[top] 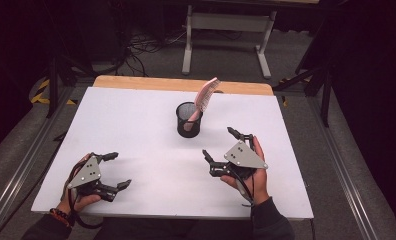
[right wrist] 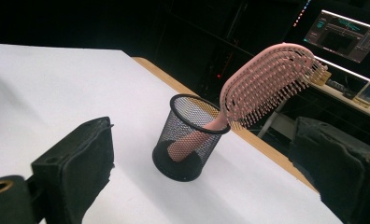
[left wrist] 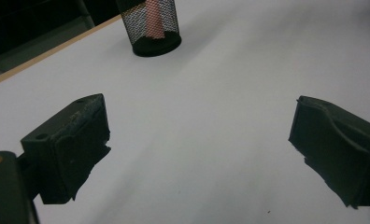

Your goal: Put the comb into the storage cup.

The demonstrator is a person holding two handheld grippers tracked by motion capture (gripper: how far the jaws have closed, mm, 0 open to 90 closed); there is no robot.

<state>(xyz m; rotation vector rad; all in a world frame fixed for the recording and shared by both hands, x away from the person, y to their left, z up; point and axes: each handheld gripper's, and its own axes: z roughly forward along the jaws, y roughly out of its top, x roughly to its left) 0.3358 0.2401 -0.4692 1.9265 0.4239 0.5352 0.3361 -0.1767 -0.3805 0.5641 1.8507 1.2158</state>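
Observation:
A pink hairbrush (top: 204,98) (right wrist: 267,79) stands handle-down in a black mesh cup (top: 189,120) (right wrist: 188,137) (left wrist: 149,25) near the middle of the white table (top: 136,125), its bristled head leaning out over the rim. My left gripper (top: 115,171) (left wrist: 199,149) rests open at the front left, nothing between its jaws. My right gripper (top: 221,144) (right wrist: 202,168) is open at the front right, a little way short of the cup and facing it, holding nothing.
A wooden strip (top: 151,82) runs along the table's far edge. Beyond it stand a white table frame (top: 226,30) and cables on the floor. A lit monitor (right wrist: 342,35) glows in the dark room at the right gripper view's top right.

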